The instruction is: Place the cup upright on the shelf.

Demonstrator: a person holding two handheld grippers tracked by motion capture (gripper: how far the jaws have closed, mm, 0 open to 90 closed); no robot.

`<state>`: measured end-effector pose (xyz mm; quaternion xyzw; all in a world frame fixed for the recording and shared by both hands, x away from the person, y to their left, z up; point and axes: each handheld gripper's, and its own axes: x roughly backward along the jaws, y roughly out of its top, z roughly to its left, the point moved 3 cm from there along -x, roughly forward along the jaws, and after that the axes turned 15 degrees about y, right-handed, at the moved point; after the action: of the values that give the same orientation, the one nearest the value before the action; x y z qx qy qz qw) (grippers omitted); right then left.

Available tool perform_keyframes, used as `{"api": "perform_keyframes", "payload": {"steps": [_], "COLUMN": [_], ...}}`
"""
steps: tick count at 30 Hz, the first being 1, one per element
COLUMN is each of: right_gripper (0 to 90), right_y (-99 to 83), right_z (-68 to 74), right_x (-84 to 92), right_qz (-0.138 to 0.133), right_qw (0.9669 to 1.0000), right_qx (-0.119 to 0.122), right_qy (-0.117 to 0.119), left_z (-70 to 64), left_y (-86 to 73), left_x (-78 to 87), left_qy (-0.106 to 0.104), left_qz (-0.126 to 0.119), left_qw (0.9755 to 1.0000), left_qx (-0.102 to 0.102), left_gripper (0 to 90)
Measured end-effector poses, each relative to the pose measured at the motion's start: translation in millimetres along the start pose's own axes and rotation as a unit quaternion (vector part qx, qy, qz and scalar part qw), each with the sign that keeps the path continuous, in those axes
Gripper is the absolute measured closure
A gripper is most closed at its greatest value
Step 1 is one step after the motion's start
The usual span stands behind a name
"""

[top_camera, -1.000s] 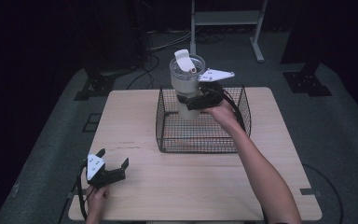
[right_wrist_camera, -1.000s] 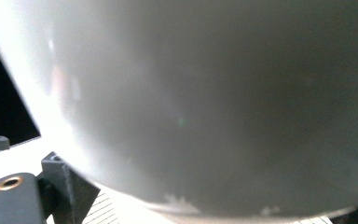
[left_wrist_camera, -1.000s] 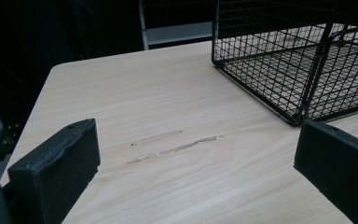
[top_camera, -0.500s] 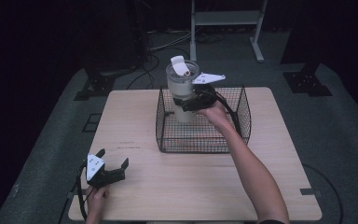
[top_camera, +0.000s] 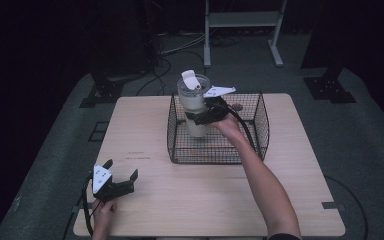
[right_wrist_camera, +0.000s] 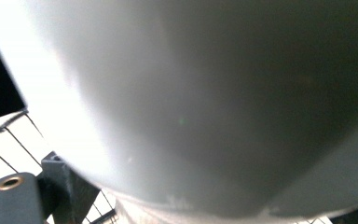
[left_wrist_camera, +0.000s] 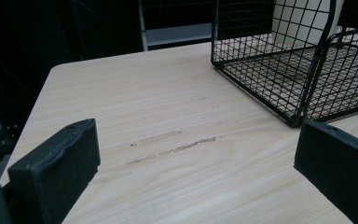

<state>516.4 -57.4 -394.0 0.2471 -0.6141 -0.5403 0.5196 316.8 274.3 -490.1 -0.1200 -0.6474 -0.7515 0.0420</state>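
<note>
The right gripper (top_camera: pixel 200 116) is holding the white bottle (top_camera: pixel 194 107) upright, jaws clamped, probably above the wire basket (top_camera: pixel 220 152); left gripper (top_camera: pixel 117 181) is resting open.

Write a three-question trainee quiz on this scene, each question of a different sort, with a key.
1. True or false: the right gripper is shut on the white container.
2. Multiple choice: the left gripper is A) inside the wire basket, B) open near the table's front left corner, C) clamped on a cable.
3. Fill in: the white container is held over the ____ half of the basket, as the high view shows it.

Key: 1 true; 2 B; 3 left.
</note>
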Motion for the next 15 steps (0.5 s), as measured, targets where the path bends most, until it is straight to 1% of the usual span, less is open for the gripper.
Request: {"api": "perform_keyframes", "payload": {"steps": [1,6,7,9,13,15], "right_gripper": [9.2,9.2,9.2,9.2,9.2,9.2], "right_y": [-3.6,-10.0,-11.1,-13.5,-18.0,-19.9], "right_z": [-2.1,-5.1,-5.8,-6.3,-8.2,-9.8], "right_x": [-3.1,-10.1,-11.2,-14.8,-19.9,-21.6], "right_qz": [0.004,0.01,0.012,0.021,0.032,0.038], "right_qw": [1.0,0.9999,0.9999,0.9997,0.9994,0.9992], "right_qx": [-0.001,-0.005,-0.003,-0.006,0.001,0.001], "right_qy": [0.003,0.007,0.008,0.008,0.011,0.012], "left_z": [0.3,0.2,0.2,0.2,0.8,1.1], "left_y": [0.0,-0.2,-0.1,-0.1,-0.1,-0.2], "left_x": [-0.1,0.3,0.4,0.1,-0.1,0.2], "left_qy": [0.0,0.0,0.0,0.0,0.001,0.001], "left_qz": [0.0,0.0,0.0,-0.001,-0.001,0.0], "left_qw": [1.0,1.0,1.0,1.0,1.0,1.0], "left_qx": [0.001,0.001,0.001,0.002,0.005,0.001], "left_gripper": [0.0,0.0,0.0,0.0,0.0,0.0]}}
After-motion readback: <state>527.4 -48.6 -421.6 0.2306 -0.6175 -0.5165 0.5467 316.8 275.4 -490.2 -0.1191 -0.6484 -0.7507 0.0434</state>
